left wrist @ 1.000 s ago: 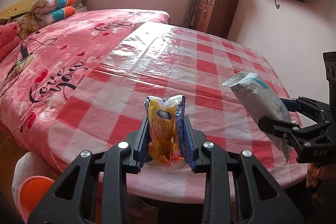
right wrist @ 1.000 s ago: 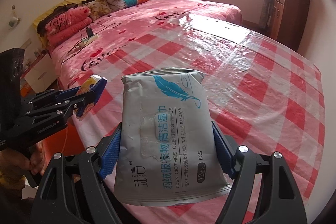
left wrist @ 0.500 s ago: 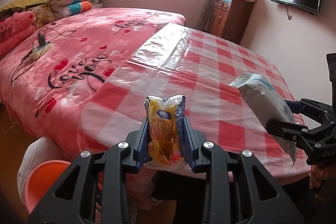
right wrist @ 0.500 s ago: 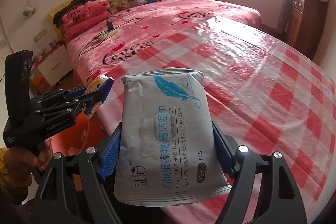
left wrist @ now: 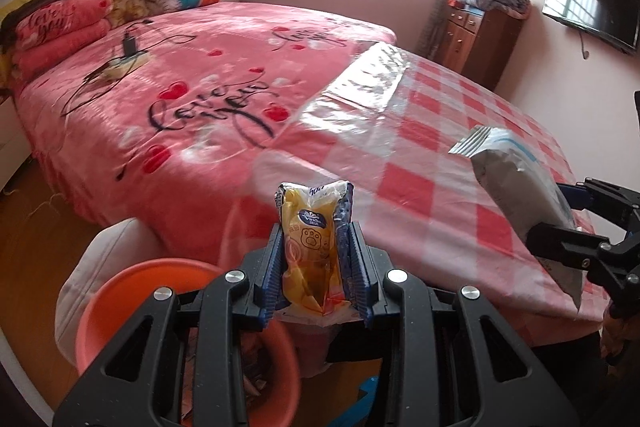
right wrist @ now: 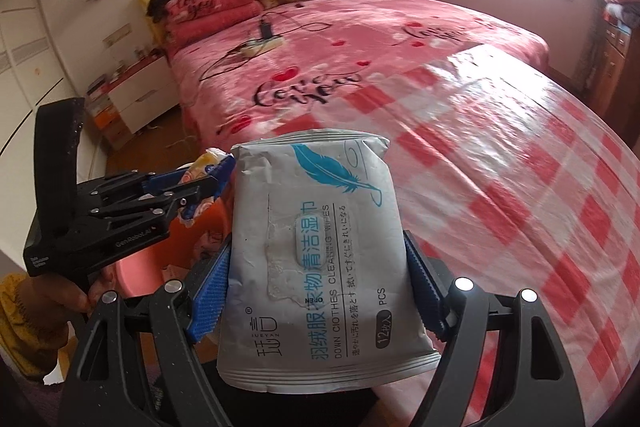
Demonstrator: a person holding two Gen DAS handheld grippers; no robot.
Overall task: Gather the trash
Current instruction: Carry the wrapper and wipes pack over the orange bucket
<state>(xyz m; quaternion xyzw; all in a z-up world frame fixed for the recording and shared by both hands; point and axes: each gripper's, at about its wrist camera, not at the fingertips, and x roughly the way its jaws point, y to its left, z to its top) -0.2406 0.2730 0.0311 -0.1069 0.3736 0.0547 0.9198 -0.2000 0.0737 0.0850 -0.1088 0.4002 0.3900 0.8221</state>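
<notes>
In the left wrist view, the left gripper (left wrist: 314, 267) sits at lower centre, its 2 blue ribbed pads clenched on a crumpled yellow plastic snack wrapper (left wrist: 310, 251) that stands upright between them. Just below and to the lower left of the wrapper is a round orange plastic bin (left wrist: 120, 291) with paper scraps inside, leaning against a white cushion-like object (left wrist: 104, 247). At the right edge of the same view, the right gripper (left wrist: 560, 223) grasps a flat white wet-wipe pack with a blue feather print (left wrist: 516, 187), tilted with its sealed end pointing to the upper left.

From the right wrist view, the wet-wipe pack (right wrist: 320, 259) fills the lower centre — held across its width by the right gripper (right wrist: 320, 291), printed face toward the camera. The left gripper (right wrist: 204, 183) appears at middle left, the wrapper (right wrist: 206, 167) pinched at its tip above the orange bin (right wrist: 200, 227); the bare hand (right wrist: 52, 303) holding that gripper shows at lower left.

Behind both grippers lies a bed with a pink heart-printed blanket (left wrist: 180, 87), and a red-and-white checked plastic sheet (left wrist: 420, 131) covers its right part. A white power strip with a black charger (right wrist: 262, 43) rests on the blanket in the upper middle.
</notes>
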